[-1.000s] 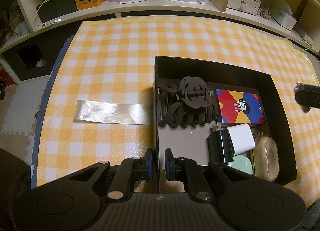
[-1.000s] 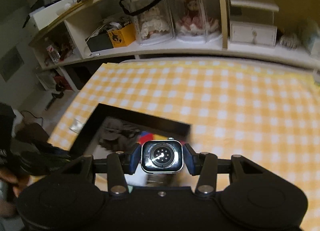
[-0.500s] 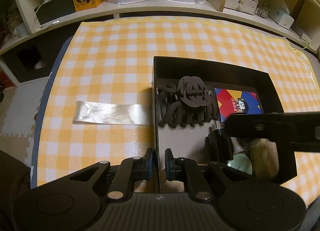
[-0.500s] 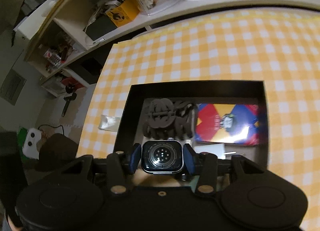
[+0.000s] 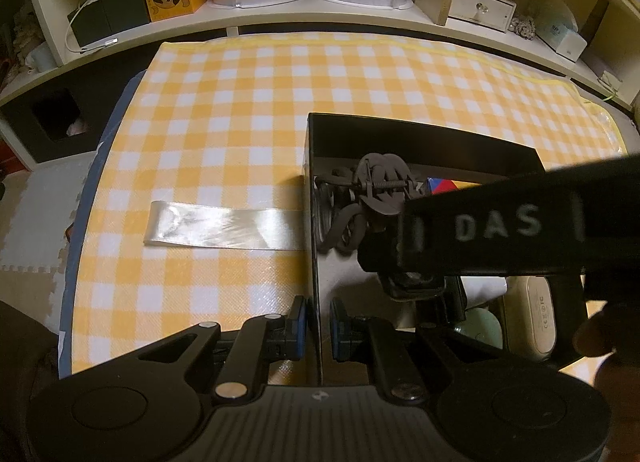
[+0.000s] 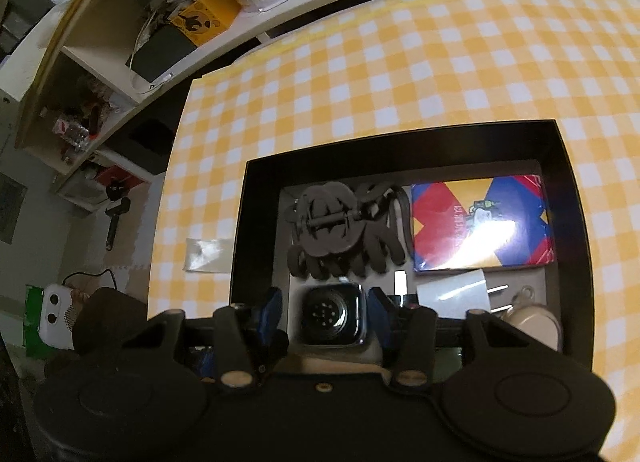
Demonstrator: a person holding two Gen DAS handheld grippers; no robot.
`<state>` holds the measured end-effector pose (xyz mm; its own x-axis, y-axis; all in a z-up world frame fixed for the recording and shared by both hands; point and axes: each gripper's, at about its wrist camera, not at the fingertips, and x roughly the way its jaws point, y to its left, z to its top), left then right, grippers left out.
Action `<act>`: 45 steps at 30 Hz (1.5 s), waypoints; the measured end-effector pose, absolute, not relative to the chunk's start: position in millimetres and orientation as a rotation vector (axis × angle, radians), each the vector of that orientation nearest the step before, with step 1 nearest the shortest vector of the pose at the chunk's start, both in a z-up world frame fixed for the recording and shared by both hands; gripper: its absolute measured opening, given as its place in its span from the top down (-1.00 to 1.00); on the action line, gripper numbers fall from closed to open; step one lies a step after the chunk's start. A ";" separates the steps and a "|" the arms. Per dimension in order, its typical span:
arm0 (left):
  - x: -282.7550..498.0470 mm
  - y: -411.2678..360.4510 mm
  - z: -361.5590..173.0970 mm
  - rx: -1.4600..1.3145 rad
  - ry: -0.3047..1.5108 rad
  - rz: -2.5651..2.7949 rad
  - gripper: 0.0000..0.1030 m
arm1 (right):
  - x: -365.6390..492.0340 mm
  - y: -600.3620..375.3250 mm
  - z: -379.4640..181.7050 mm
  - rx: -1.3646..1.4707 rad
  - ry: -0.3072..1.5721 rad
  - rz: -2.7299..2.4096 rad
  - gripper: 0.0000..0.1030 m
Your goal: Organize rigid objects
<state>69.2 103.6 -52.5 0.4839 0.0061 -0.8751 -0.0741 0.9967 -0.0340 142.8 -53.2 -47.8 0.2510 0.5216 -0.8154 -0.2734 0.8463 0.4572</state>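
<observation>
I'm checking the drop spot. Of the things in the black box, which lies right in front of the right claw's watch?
The dark hair clip, just beyond the watch; the colourful card box and white plug lie further right.

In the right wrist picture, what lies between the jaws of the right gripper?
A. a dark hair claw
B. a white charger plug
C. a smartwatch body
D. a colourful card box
C: the smartwatch body sits between the opening jaws of the right gripper, over the black box.
</observation>
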 end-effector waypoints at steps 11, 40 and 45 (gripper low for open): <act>69.6 103.0 -52.6 -0.070 1.066 0.049 0.76 | 139.8 -66.8 -42.3 0.236 1.208 0.555 -0.03; 69.4 101.3 -52.2 -0.067 1.066 0.051 0.76 | 111.6 -126.6 5.8 0.071 0.973 0.537 -0.92; 69.3 101.1 -52.0 -0.070 1.066 0.051 0.76 | 106.7 -138.2 14.6 0.041 0.918 0.522 -0.99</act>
<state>69.3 101.1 -52.0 0.4824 0.0082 -0.8759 -0.0758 0.9966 -0.0324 106.7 -138.2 14.6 0.4922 0.4474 -0.7467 -0.4129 0.8752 0.2522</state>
